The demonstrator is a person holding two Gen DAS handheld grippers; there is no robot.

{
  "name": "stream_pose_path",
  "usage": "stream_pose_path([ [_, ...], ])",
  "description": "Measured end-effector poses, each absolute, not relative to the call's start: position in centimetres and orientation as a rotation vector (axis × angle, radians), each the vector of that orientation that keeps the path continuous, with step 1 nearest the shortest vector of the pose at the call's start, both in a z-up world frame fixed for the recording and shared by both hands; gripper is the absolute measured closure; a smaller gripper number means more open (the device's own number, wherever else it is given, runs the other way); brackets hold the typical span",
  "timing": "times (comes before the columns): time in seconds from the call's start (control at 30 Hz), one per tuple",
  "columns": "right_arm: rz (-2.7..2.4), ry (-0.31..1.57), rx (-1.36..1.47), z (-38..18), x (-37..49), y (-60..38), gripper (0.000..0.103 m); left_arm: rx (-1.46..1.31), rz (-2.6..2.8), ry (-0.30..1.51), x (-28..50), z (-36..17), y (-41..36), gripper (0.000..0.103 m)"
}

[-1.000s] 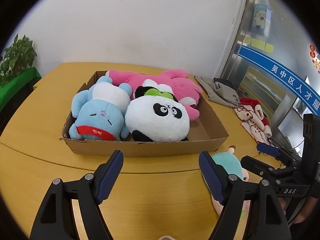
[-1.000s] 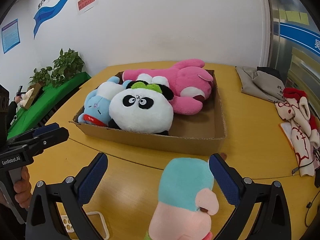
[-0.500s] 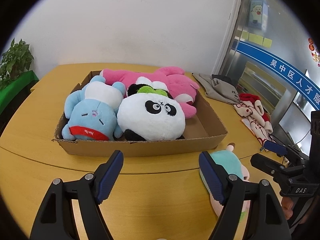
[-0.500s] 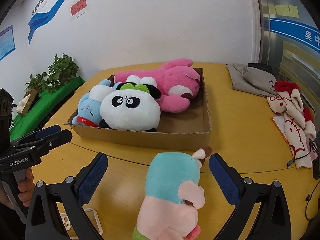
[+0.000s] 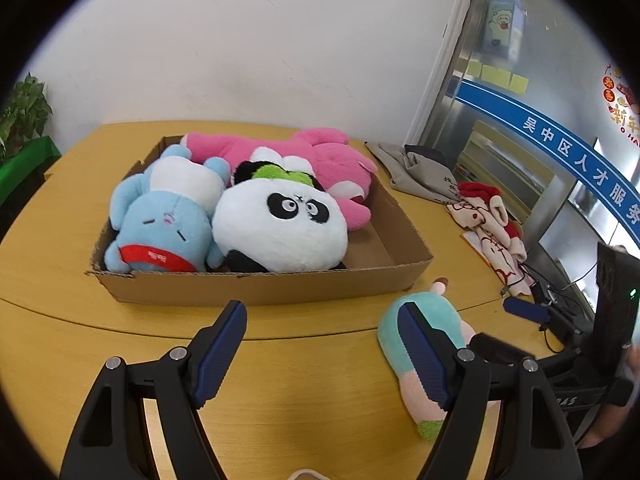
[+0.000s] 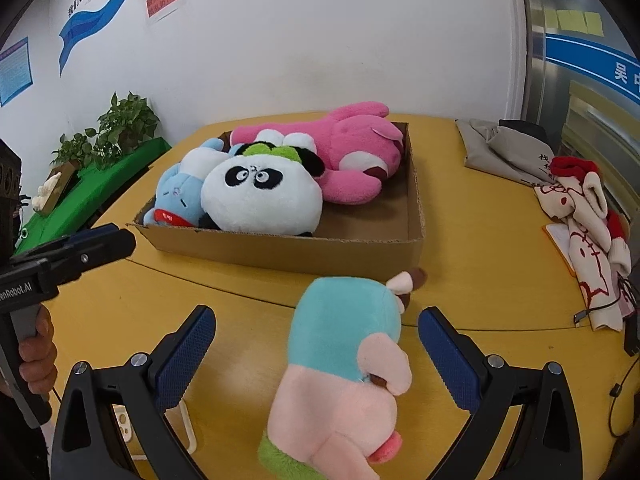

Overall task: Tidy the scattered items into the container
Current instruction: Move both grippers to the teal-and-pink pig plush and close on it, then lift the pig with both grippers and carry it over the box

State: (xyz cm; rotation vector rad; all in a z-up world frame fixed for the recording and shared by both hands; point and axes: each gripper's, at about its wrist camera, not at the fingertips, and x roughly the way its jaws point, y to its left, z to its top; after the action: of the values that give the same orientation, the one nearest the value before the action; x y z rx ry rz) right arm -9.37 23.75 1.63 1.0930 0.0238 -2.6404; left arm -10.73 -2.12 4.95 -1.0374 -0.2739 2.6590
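Compared with one second ago, the right-wrist view has drawn back from the teal and pink plush toy (image 6: 348, 364), so that its whole body now shows between the fingers rather than only its upper end; in the left-wrist view the cardboard box (image 5: 256, 290) sits lower and further left in the frame.

Right claw (image 6: 316, 338): released, jaws wide apart, the toy lying in the gap at lower centre of the frame and touching neither blue pad. The toy rests on the yellow wooden surface (image 6: 480, 280), its teal end toward the box and just short of the box's near wall.

Left claw (image 5: 322, 338): released, jaws wide apart, nothing between them; it hovers over bare surface at lower centre of its frame. The same toy (image 5: 424, 364) appears at lower right there, partly behind the right-hand finger.

Box contents, centre of both frames: a blue plush (image 5: 158, 226) at left, a panda plush (image 5: 280, 226) in the middle, and a pink plush (image 5: 320, 160) lying along the far side. The right portion of the box floor is bare.

Other items: folded grey cloth (image 6: 504, 152) and a red-and-white printed fabric (image 6: 588, 232) at the right edge of the surface; potted plants (image 6: 116, 128) at left by the wall; a white-edged object (image 6: 132, 428) at lower left, partly hidden.
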Motion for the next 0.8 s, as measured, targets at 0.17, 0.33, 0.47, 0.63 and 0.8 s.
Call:
stream_pose_path([
  [0.17, -2.645, -0.018, 1.274, -2.3, -10.2, 25.8, 0.000, -1.082, 2.597, -0.301, -11.2, 3.9, -1.2, 0.025],
  [0.33, -2.482, -0.203, 1.361, -6.1, -11.0, 26.1, 0.001, -1.121, 2.571, -0.286, -11.3, 3.2, -0.6, 0.025],
  [0.47, -2.385, -0.229, 1.356, -7.5, -10.8, 24.0, 0.009, -1.155, 2.526, -0.304, -11.3, 2.2, -0.7, 0.025],
  [0.63, -2.292, -0.173, 1.331, -7.4, -9.9, 21.3, 0.014, -1.201, 2.452, -0.387, -11.9, 0.4, -1.0, 0.025],
  [0.8, -2.309, -0.084, 1.317, -7.3, -8.9, 19.4, 0.013, -1.315, 2.336, -0.486, -13.2, -3.2, -0.8, 0.025],
])
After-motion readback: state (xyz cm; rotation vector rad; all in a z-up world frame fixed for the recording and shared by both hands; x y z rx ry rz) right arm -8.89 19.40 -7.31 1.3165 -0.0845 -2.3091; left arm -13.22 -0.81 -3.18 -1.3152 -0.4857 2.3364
